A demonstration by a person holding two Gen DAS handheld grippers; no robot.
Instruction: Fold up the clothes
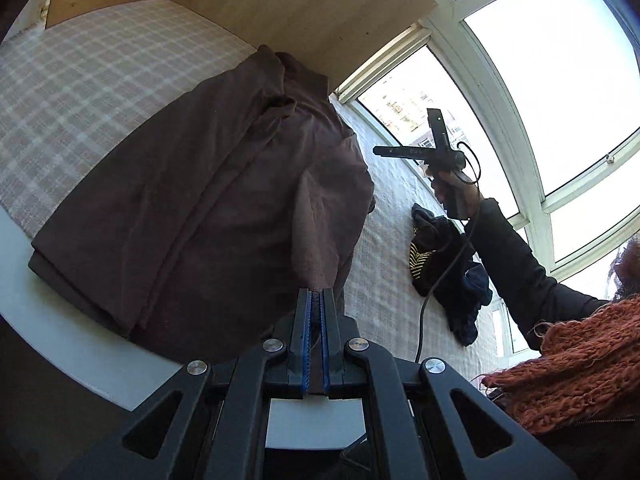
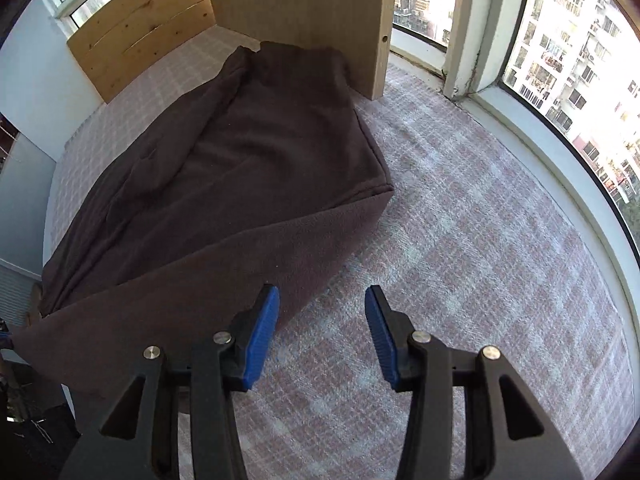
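A dark brown garment (image 1: 208, 192) lies spread on the checked cloth surface (image 1: 72, 92). My left gripper (image 1: 316, 296) is shut on the garment's near edge, with the fabric pinched between its blue pads. In the right wrist view the same brown garment (image 2: 240, 168) lies partly folded, its near flap reaching down to the lower left. My right gripper (image 2: 322, 300) is open and empty, above the checked cloth just right of the garment's flap. In the left wrist view the right gripper's handle (image 1: 444, 160) is held up in a hand by the window.
A wooden cabinet panel (image 2: 300, 12) stands at the garment's far end, with a pine board (image 2: 144, 28) to its left. A window frame (image 2: 520, 128) curves along the right. A pile of dark and striped clothes (image 1: 448, 264) lies on the cloth by the window.
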